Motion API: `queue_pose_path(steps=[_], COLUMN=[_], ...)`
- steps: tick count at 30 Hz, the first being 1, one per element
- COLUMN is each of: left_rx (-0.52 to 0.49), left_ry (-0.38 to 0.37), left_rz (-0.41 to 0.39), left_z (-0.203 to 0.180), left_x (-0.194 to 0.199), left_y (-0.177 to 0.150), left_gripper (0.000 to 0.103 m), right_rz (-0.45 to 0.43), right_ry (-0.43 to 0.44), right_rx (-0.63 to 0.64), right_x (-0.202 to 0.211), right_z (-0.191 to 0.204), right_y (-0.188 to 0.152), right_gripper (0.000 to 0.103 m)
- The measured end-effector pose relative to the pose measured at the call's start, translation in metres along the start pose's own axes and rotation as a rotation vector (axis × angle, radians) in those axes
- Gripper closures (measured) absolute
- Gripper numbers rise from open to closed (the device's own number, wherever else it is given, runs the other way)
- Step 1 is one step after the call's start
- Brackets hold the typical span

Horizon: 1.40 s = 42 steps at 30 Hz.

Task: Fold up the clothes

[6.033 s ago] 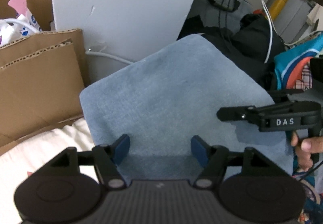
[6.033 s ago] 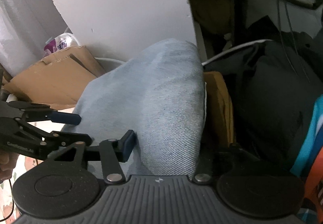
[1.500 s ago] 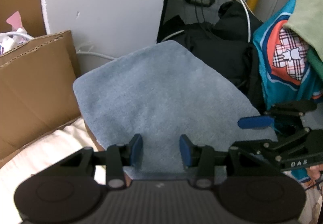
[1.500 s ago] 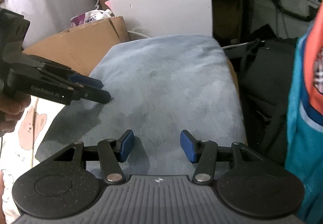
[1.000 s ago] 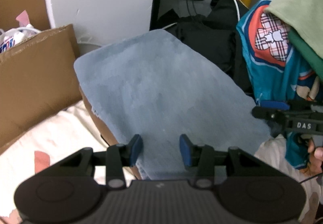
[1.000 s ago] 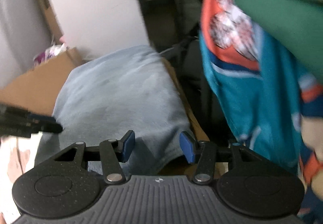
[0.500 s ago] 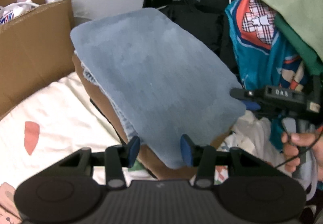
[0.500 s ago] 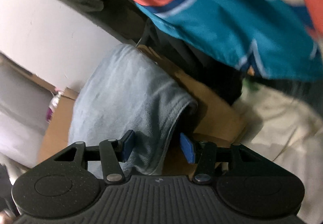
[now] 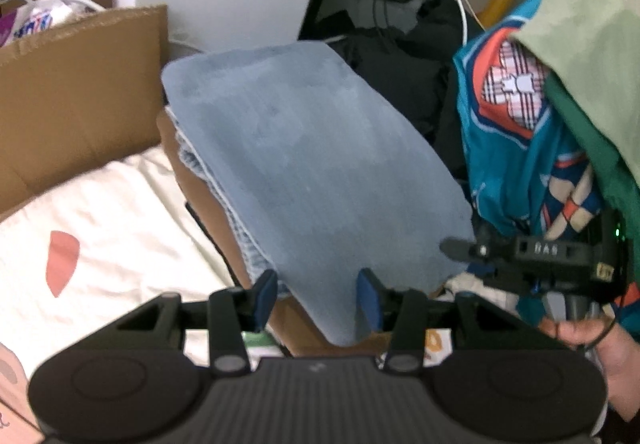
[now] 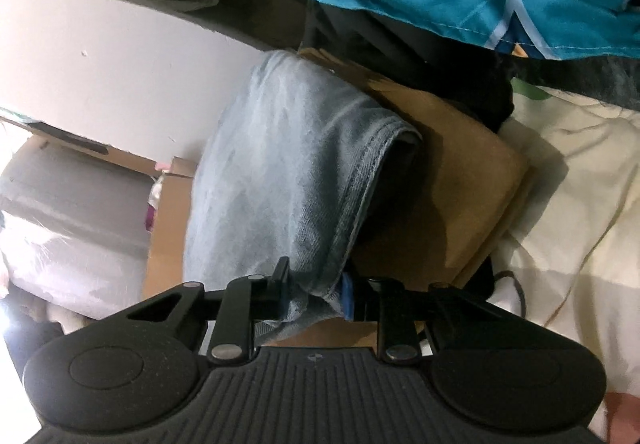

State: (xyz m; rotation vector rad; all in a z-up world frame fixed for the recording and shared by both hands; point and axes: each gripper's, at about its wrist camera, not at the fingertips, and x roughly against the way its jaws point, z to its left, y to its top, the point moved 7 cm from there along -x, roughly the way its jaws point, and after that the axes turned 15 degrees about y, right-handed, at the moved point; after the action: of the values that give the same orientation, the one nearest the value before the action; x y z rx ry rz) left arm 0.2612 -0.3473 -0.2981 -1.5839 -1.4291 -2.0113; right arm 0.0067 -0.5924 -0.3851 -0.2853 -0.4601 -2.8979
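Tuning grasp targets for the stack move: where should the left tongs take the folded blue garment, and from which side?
Take the folded blue garment at its near corner, overhanging the brown item beneath, coming in level from the near edge. That corner sits free between the open left tongs. The right tongs have just been closing on the hemmed edge.

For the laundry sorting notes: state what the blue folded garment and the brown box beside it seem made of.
Blue folded garment: soft knit, probably cotton; matte, fine ribbing, stitched hem. Brown box: corrugated cardboard; dull brown face, wavy cut top edge.
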Motion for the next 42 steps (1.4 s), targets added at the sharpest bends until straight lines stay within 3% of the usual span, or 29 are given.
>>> queue_pose_path(steps=[2,4,10,13,14,15,22,35,37,40,41,42], left_rx=[0.000,-0.003,-0.039,-0.068,-0.081,-0.095,-0.115,-0.090,-0.094,-0.094,-0.094,-0.099], left_ry=[0.007,0.012,0.036,0.035,0.032,0.033,0.043,0.068,0.069,0.064,0.061,0.059], left_rz=[-0.010,-0.019,-0.059,-0.069,-0.067,-0.063,0.025,0.050,0.061,0.069,0.071,0.075], left_z=[0.003,0.004,0.002,-0.003,-0.006,-0.008,-0.017,-0.013,-0.014,-0.015,-0.015,-0.015], left_x=[0.001,0.001,-0.001,-0.004,-0.005,-0.008,-0.043,-0.062,-0.061,-0.054,-0.051,-0.048], left_y=[0.004,0.010,0.029,0.039,0.042,0.044,0.035,0.017,0.019,0.024,0.026,0.027], left_gripper=[0.056,0.056,0.059,0.073,0.086,0.092,0.095,0.096,0.096,0.095,0.094,0.085], right_rz=[-0.010,-0.021,-0.026,-0.023,-0.021,-0.019,-0.006,0.026,0.029,0.043,0.051,0.061], right_ry=[0.004,0.025,0.051,0.051,0.047,0.044,0.020,-0.060,-0.088,-0.142,-0.163,-0.181], right_rx=[-0.022,-0.055,-0.092,-0.090,-0.087,-0.083,-0.060,-0.013,-0.002,0.025,0.043,0.065], right_x=[0.001,0.002,0.002,0.002,0.001,0.000,-0.003,-0.007,-0.005,-0.001,0.000,0.001], right_z=[-0.001,-0.003,-0.008,-0.009,-0.009,-0.009,-0.009,-0.004,-0.001,0.006,0.010,0.014], right_y=[0.000,-0.001,-0.007,-0.006,-0.006,-0.006,-0.006,-0.009,-0.008,-0.006,-0.005,-0.005], right_gripper=[0.073,0.061,0.060,0.061,0.061,0.061,0.061,0.059,0.048,0.041,0.039,0.038])
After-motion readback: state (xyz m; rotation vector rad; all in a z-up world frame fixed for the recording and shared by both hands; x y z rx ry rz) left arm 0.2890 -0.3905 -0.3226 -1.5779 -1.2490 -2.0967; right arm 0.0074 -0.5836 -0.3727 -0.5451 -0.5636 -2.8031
